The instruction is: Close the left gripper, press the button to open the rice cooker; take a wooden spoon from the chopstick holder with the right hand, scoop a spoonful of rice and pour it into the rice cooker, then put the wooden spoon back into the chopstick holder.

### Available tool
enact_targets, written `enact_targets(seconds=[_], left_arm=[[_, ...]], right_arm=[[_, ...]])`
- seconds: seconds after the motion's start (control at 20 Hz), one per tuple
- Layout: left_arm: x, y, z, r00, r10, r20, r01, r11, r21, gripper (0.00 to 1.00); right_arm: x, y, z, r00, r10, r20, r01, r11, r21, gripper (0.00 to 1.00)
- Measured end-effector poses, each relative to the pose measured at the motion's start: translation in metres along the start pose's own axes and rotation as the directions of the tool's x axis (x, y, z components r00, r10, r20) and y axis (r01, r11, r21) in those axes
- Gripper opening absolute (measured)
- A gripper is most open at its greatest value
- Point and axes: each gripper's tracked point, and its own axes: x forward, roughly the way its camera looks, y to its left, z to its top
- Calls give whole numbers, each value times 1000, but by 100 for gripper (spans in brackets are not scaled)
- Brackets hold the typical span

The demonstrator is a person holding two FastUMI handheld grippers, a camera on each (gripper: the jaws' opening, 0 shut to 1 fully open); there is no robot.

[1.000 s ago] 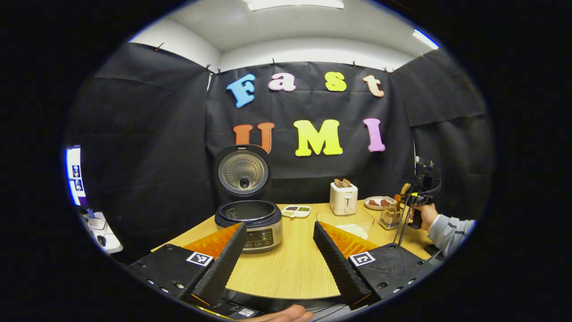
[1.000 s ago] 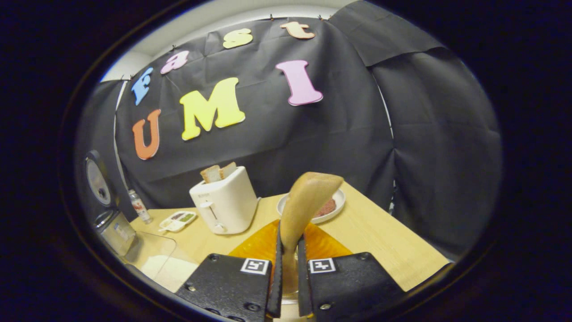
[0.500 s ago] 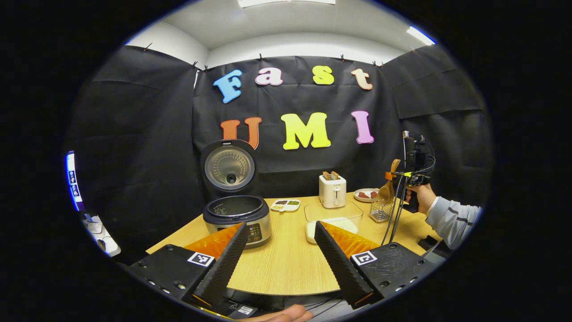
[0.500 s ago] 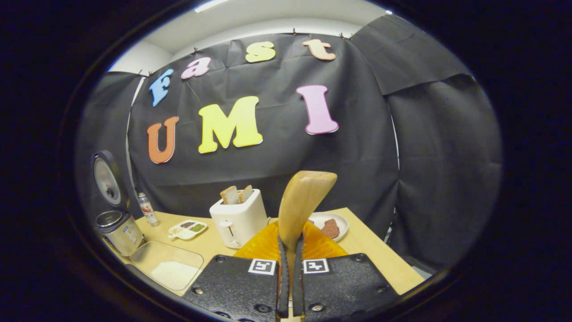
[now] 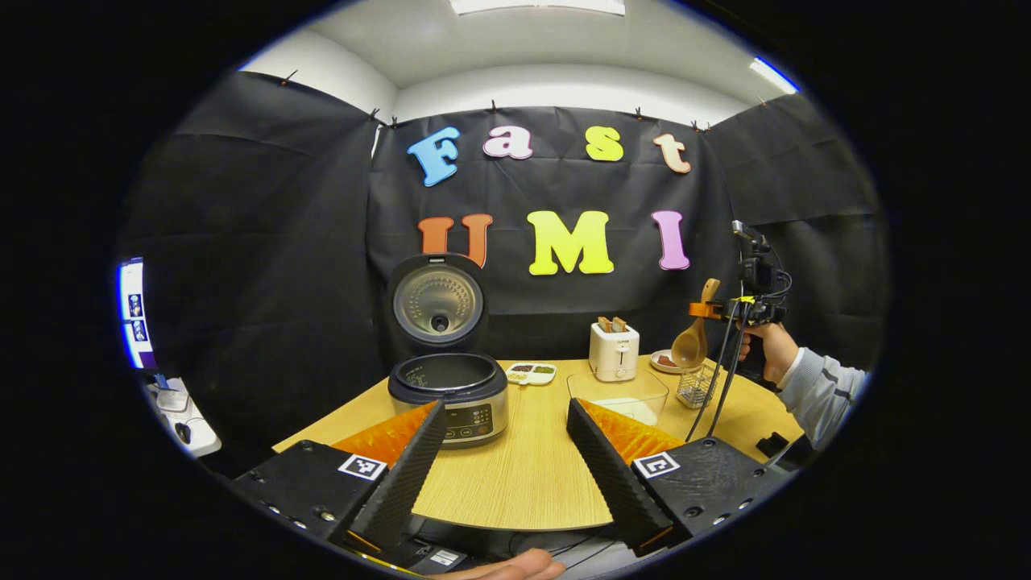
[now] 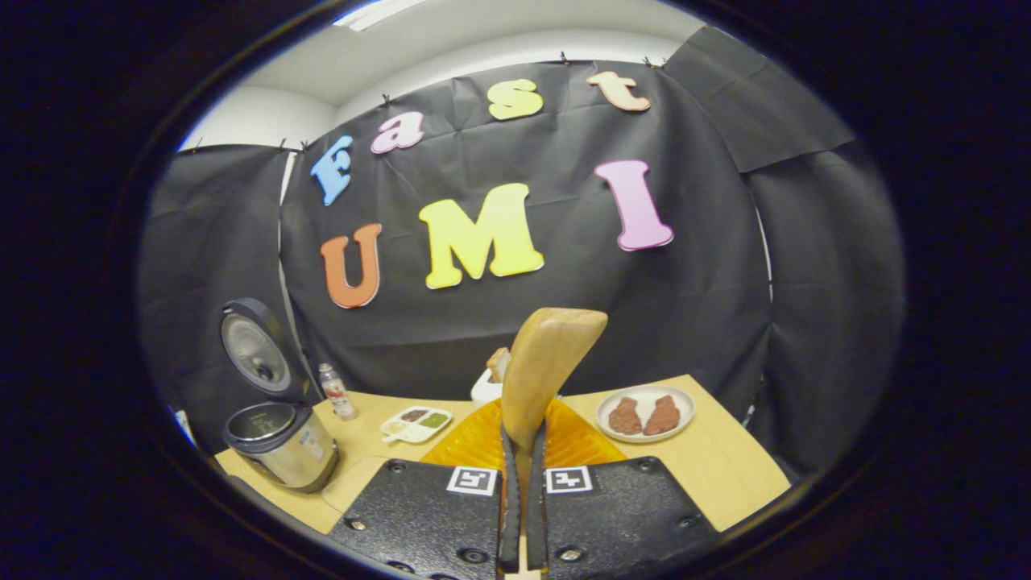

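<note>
In the left gripper view we see the left gripper with its fingers wide apart and holding nothing, low over the near edge of the table. The rice cooker stands open, its lid upright. The right gripper has both fingers pressed on the handle of the wooden spoon, which hangs bowl-down above the chopstick holder. Between the cooker and the holder stand a clear container, a toaster and a small divided dish. A plate with two brown pieces lies at the right.

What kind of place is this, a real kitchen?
Probably a staged kitchen booth for recording demonstrations, not a home: black cloth walls surround one wooden table set with a rice cooker, a toaster and a plate of food.
</note>
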Motion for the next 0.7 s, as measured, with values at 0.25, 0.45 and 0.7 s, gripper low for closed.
enact_targets(seconds=[0.25,0.45,0.7], left_arm=[[5,-8,-9,1000,-16,-24,16,1000,22,96],[8,-19,-11,998,-48,-39,48,999,3,96],[10,-14,-6,998,-54,-26,54,999,-6,96]], right_arm=[[9,39,-8,999,34,-22,-34,999,3,8],[27,60,-38,998,0,-71,0,1000,-4,8],[56,87,-100,986,-16,-164,1,996,-90,9]])
